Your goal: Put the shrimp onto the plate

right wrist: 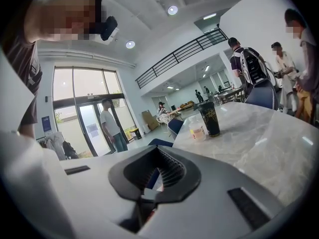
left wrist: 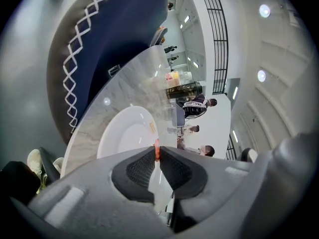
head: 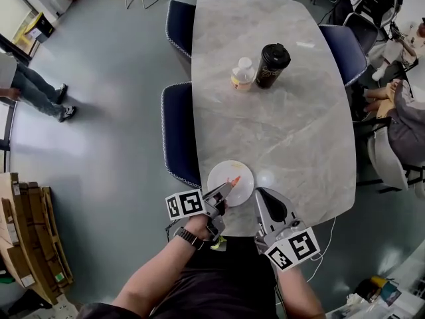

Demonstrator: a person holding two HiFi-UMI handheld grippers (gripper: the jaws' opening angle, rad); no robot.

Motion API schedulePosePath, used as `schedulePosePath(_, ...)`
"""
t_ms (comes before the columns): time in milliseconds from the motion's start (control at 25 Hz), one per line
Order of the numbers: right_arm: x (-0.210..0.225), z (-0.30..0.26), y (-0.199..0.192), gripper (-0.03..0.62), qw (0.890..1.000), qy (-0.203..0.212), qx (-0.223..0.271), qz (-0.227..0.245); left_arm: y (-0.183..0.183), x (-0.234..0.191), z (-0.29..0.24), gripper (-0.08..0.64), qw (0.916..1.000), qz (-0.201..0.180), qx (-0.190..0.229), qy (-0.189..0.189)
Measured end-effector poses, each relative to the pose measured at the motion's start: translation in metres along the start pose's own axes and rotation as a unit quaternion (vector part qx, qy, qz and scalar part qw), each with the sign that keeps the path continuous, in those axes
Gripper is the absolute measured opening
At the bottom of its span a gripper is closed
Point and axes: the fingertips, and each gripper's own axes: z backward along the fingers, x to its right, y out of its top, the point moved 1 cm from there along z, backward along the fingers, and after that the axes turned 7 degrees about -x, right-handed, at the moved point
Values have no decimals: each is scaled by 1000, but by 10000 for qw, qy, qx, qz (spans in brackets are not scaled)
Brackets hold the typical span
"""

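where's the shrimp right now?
Head view: the shrimp is pinched between the fingers of the left gripper, over the middle of the white plate at the table's near edge.

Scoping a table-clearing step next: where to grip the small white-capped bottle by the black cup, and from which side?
Likely its body, below the cap: the bottle stands upright and round, so jaws can close across it. Come in level from its left in the head view; the black cup stands close on its right and would block a finger.
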Motion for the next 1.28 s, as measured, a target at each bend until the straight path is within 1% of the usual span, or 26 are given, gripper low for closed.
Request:
schedulePosePath(240,2,0,2,2,9999,44,69,-60,1,-1,-6,34,9998,5,-140,119)
schedulePosePath(400,-1,3,3,2,9999,106,77,-95,1,-5,-1,35,9989,-21,-182,440)
schedulePosePath(480,-3,5,5,2,9998,142,76,-111,1,-3,1,35,9974,-195,-238,652)
schedulePosePath(560,-5,7,7,2,9997,178,63,-127,1,0,2,35,9937,-531,-321,934)
schedulePosePath(640,-7,9,8,2,9997,215,46,-140,1,3,2,35,9854,-1020,-442,1292)
schedulePosePath(720,-8,11,7,2,9995,250,42,-162,1,3,0,35,9717,-1545,-611,1678)
schedulePosePath(800,-7,13,7,2,9994,284,37,-190,-1,1,-3,37,9583,-1920,-822,1952)
schedulePosePath(880,-7,13,7,2,9992,325,28,-211,-3,-1,-5,140,9465,-2221,-985,2123)
schedulePosePath(960,-6,12,7,2,9991,373,16,-217,-2,-1,-6,143,9356,-2531,-1017,2244)
schedulePosePath(1040,-5,12,7,2,9990,401,3,-217,1,2,-6,167,9256,-2826,-948,2332)
schedulePosePath(1120,-3,12,6,2,9989,408,-11,-228,7,3,-3,167,9183,-3020,-763,2444)
schedulePosePath(1160,-2,12,6,2,9989,413,-20,-237,11,3,-1,167,9164,-3067,-656,2487)
schedulePosePath(1280,0,12,7,2,9987,445,-40,-238,17,6,2,167,9163,-3105,-483,2483)
